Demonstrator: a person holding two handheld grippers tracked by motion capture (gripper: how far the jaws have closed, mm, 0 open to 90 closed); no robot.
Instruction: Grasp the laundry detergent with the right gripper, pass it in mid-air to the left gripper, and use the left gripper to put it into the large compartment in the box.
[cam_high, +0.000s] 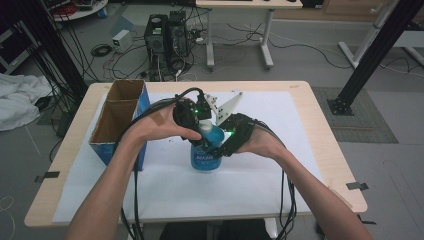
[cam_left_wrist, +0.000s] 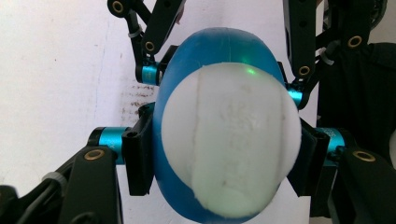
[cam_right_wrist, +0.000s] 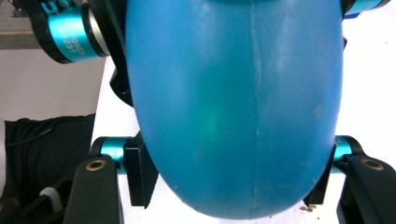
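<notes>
A light wooden worktop (cam_high: 320, 145) is covered by a white sheet (cam_high: 260, 185). On the sheet stand an open cardboard box (cam_high: 117, 125) at left and a blue bottle (cam_high: 206, 160) near the centre.

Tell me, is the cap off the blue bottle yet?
Not yet. Done: both claws have clamped the blue bottle, which stands on the table. In hand: the left claw grips its white cap; the right claw holds its body. Left: probably getting the cap off.

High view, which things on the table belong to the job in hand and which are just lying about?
In the job:
blue bottle with white cap
left tongs, clamped at the cap
right tongs, clamped on the body

Lying about:
cardboard box
white sheet
</notes>
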